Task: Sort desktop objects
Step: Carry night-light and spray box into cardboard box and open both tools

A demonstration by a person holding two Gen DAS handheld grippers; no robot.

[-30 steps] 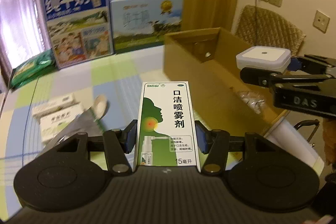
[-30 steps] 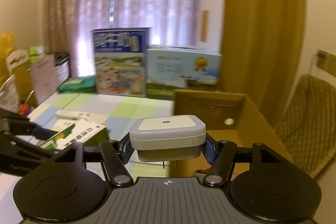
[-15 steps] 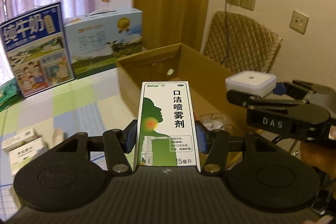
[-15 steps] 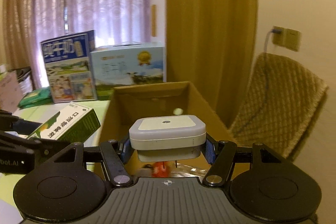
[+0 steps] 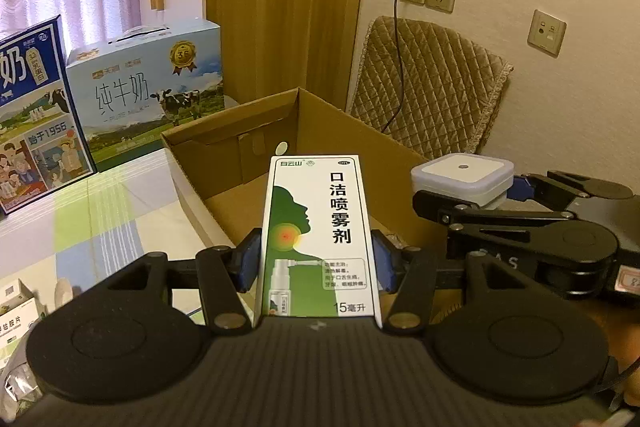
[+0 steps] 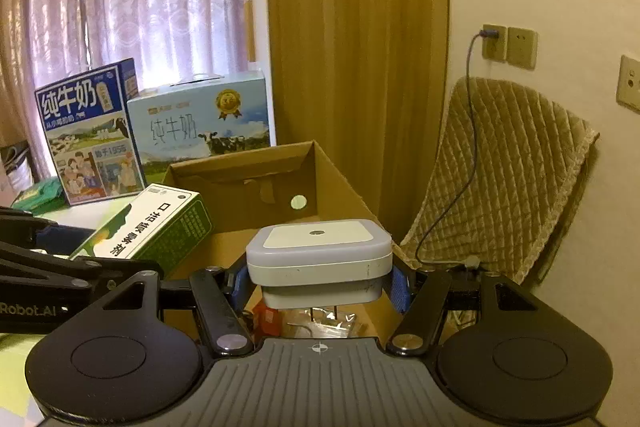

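My left gripper [image 5: 316, 267] is shut on a green-and-white spray box [image 5: 318, 227], held flat above the near left wall of an open cardboard box [image 5: 236, 123]. My right gripper [image 6: 320, 277] is shut on a white square night light [image 6: 318, 255], held over the cardboard box [image 6: 240, 163]. In the right wrist view the spray box [image 6: 148, 227] hangs to the left in the left gripper. In the left wrist view the night light [image 5: 462, 175] and right gripper [image 5: 464, 195] are to the right. Small packets lie in the carton's bottom [image 6: 320, 321].
Two milk cartons [image 5: 148, 83] [image 5: 28, 115] stand at the table's back. Small medicine boxes [image 5: 16, 307] lie at the lower left on the checked tablecloth [image 5: 100, 219]. A padded chair [image 6: 512, 179] with a cable stands by the right wall.
Both grippers have swung right and forward over the cardboard box, each still holding its item. The table's left side has slid out of view.
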